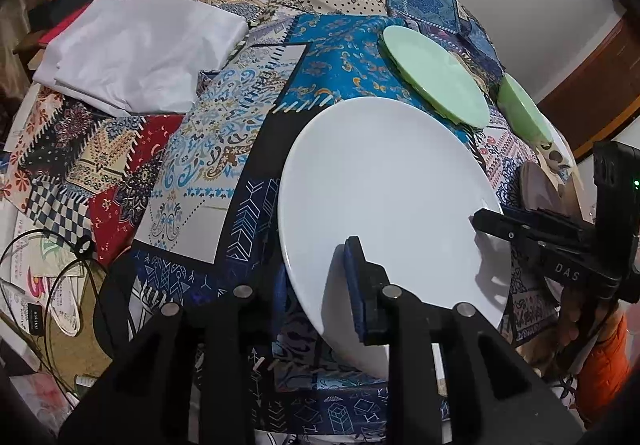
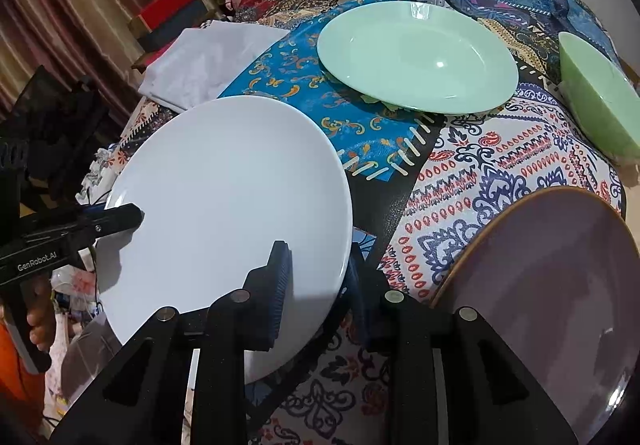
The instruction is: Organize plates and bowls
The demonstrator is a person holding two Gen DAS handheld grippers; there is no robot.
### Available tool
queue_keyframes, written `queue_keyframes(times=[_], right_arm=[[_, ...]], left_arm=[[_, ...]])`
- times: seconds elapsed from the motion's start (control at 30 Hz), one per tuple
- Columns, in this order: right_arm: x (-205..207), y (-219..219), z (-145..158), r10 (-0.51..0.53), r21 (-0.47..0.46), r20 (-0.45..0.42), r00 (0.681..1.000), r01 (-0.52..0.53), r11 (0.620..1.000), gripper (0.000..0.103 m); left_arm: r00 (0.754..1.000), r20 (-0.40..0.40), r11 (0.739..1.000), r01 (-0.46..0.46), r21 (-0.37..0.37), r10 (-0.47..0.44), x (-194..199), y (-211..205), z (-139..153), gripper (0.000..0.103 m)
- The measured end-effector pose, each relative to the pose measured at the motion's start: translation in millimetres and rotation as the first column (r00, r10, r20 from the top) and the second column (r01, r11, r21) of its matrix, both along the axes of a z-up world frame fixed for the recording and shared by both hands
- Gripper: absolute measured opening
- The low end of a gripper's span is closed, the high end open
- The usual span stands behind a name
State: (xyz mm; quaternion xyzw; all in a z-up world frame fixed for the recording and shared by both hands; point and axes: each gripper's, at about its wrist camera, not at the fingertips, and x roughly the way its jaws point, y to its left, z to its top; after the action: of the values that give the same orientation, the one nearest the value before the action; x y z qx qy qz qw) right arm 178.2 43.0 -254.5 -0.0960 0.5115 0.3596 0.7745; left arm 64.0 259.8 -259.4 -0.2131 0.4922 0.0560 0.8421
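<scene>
1. Plates first: the white plate sits tilted above the patchwork tablecloth, held at two rim points.
2. The left gripper pinches the rim at 6 o'clock in its own view; the right gripper pinches the opposite edge, at 3 o'clock from the left wrist.
3. The mint plate lies at 1 o'clock from the white one, the green bowl further right, the mauve plate nearest the right gripper.
4. Risk: glazed rims are slick; uneven lifting by either hand could let the plate slide out.
5. Swinging it rightward could knock the mauve plate.
</scene>
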Motion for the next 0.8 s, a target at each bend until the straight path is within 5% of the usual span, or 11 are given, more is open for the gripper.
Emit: queue_keyframes(times=[0.8], right_arm=[[-7, -63, 53, -0.126, 0.125, 0.122, 0.984, 0.111, 0.986, 0.026]], left_arm=[[0.988, 0.135, 0.996, 0.063, 0.071, -0.072, 17, -53, 63, 0.026]])
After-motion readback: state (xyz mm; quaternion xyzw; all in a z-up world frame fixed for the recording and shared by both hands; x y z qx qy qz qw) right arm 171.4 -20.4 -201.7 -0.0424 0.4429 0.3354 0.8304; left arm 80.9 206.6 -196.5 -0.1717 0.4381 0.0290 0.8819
